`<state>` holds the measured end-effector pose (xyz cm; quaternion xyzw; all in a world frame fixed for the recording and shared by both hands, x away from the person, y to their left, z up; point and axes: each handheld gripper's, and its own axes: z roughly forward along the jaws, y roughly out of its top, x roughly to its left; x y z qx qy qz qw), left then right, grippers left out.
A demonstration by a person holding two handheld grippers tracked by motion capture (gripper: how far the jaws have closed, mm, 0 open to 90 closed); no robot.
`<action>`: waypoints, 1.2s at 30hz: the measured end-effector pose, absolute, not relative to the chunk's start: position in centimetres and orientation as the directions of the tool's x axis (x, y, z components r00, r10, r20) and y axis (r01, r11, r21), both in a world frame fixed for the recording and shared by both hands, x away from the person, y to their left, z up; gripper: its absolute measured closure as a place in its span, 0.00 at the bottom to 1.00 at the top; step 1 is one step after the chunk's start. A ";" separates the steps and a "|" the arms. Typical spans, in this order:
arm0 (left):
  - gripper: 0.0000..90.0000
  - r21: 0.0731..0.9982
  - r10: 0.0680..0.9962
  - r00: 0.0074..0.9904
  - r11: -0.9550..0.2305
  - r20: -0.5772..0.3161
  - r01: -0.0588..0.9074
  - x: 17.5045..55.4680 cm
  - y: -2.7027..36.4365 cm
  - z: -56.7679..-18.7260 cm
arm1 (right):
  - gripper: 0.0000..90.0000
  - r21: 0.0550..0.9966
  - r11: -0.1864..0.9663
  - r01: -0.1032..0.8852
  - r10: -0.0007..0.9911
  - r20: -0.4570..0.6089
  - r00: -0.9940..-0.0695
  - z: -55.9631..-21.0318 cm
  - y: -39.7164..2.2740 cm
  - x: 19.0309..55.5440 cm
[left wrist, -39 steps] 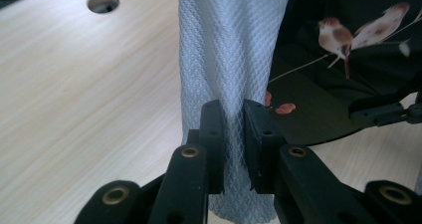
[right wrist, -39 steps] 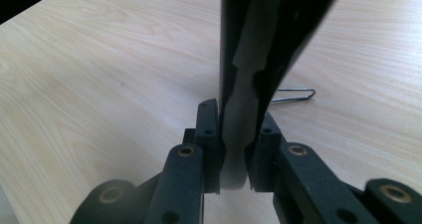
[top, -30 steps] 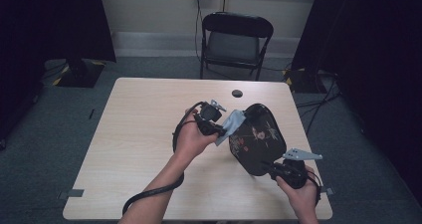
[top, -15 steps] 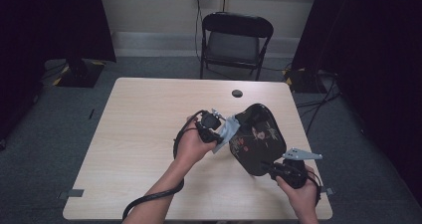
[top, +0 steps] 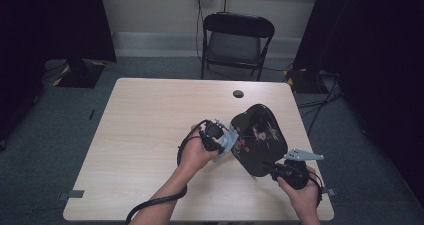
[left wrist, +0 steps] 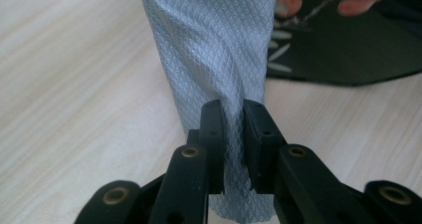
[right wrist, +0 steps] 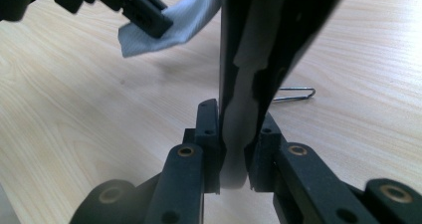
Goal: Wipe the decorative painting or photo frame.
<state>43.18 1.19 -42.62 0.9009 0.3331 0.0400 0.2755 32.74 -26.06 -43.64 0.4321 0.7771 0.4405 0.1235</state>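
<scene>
— Black lacquered tray [top: 257, 140]: where do we have it?
— Our right gripper [top: 274, 169] clamps its near rim, tilting it up off the table [top: 150, 115]; our left gripper [top: 226, 139], clamped on the grey cloth [left wrist: 214, 45], touches its left edge.
— Room?
— Bare tabletop leftward; a wire clip [right wrist: 294, 93] lies beside the tray.

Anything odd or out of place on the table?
Just a stray wire clip lying on the table behind the black tray. The tray is propped on edge, but deliberately: the right gripper holds it.

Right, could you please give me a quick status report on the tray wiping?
Left hand-held gripper shut on grey cloth. Right hand-held gripper shut on black tray edge, tray tilted. Paperclip lies on table, beyond the tray.
</scene>
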 end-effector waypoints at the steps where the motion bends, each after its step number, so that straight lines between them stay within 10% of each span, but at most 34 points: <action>1: 0.89 0.518 0.622 0.775 -0.630 -0.111 0.579 43.1 1.2 -42.9 | 0.88 0.791 0.239 0.564 0.780 0.189 -0.596 -43.6 -26.1 32.8; 18: 0.89 0.474 0.627 0.766 -0.637 -0.140 0.608 42.0 2.6 -45.2 | 0.88 0.792 0.235 0.564 0.780 0.192 -0.596 -43.7 -26.1 32.8; 36: 0.89 0.615 0.640 0.763 -0.567 -0.090 0.548 42.0 4.9 -34.5 | 0.88 0.791 0.238 0.564 0.782 0.189 -0.594 -43.7 -26.0 32.7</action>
